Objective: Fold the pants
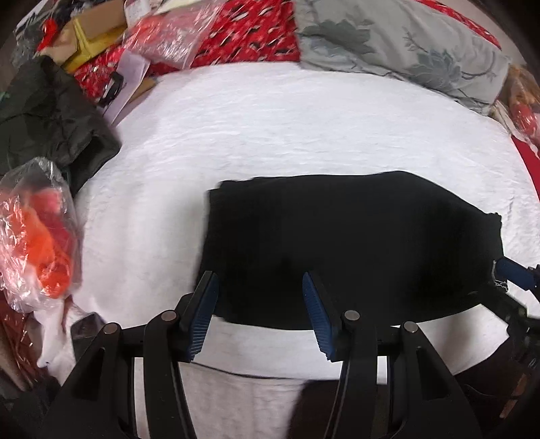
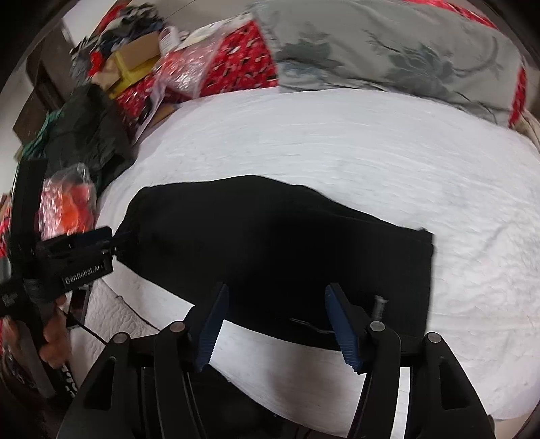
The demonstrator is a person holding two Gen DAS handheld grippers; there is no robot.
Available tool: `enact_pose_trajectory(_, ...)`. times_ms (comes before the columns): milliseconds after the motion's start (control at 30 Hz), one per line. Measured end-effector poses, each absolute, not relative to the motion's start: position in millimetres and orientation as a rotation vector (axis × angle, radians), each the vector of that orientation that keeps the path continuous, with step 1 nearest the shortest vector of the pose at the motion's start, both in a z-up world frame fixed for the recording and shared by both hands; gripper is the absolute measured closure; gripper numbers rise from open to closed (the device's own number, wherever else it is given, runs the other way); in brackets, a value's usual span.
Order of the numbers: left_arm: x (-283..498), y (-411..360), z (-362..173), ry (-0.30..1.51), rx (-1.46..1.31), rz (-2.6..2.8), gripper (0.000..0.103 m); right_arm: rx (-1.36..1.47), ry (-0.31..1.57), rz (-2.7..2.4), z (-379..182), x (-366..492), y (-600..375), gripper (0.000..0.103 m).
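1. Your black pants (image 1: 351, 246) are lying folded into a flat rectangle on the white bedspread (image 1: 270, 135), near its front edge, with a strip of white showing between the near hem and the bed's edge

2. Your left gripper (image 1: 260, 290) is hanging with both blue pads spread wide over the near left part of the pants, grasping nothing

3. Your right gripper (image 2: 275, 300) is likewise standing released, its fingers apart over the near edge of the fabric; in the left view its blue tip (image 1: 513, 270) is showing just beside the right end of the pants

4. Broad open bedspread is lying beyond the far edge of the pants and to their right (image 2: 472, 209)

5. A dark green garment (image 1: 50, 125) and a clear plastic bag of orange and red items (image 1: 37, 233) are crowding the left side, near the left end of the pants

6. A grey floral pillow (image 1: 398, 44), red patterned cloth (image 1: 249, 30) and yellow and brown boxes (image 1: 91, 33) are lining the far side, well apart from the pants

7. The left gripper's housing is reading "GenRobot.AI" (image 2: 87, 273) in white letters
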State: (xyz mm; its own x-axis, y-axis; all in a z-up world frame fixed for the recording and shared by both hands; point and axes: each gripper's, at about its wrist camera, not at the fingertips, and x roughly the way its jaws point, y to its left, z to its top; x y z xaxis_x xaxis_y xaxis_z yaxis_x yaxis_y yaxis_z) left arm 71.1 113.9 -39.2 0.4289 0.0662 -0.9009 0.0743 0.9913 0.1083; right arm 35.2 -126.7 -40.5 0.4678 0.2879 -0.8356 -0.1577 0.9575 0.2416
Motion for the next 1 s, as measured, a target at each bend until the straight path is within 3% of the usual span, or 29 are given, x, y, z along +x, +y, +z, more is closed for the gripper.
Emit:
enact_pose_trajectory(200, 103, 197, -42, 1.283, -0.148, -0.093, 0.052, -0.041, 0.989, 0.329, -34, 31, -69, 0.036)
enact_pose_trajectory(367, 113, 234, -49, 1.325, -0.220, -0.092, 0.052, -0.145, 0.948, 0.394, -36, 28, -21, 0.036)
enact_pose_trajectory(1000, 189, 210, -82, 1.501, -0.294, -0.324, 0.050, -0.367, 0.889, 0.472, -88, 43, 113, 0.032)
